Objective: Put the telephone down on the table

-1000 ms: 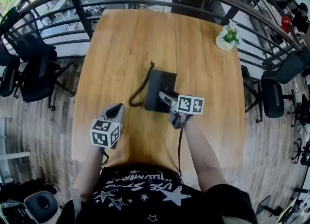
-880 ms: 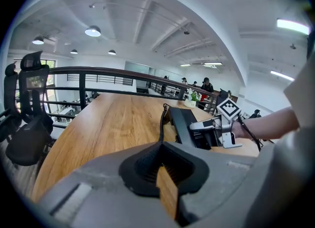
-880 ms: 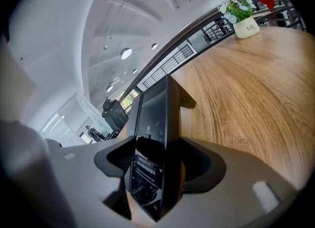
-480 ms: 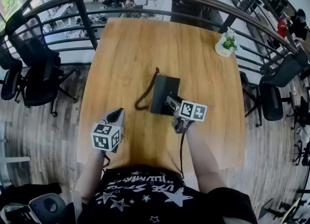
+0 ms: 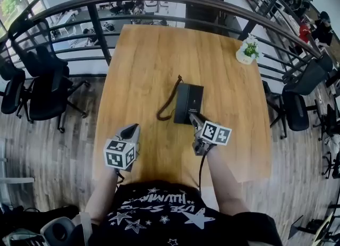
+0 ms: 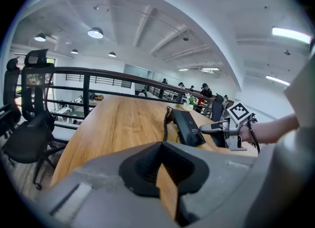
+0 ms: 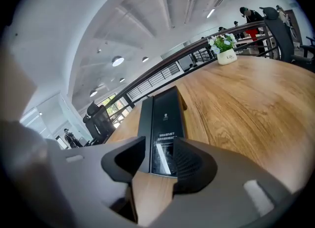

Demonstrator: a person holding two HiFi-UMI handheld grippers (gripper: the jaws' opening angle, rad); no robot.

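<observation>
— Right gripper [image 5: 192, 118] has drawn back along the telephone [image 5: 188, 101] since a second ago. Jaws closing, pads off it, only its near end at the tips.
— Telephone's place?
— Flat on the bench [image 5: 149, 53], cord [image 5: 170, 97] to its left.
— Left gripper [image 5: 129, 129]?
— Jaws together, empty, well apart from the telephone.
</observation>
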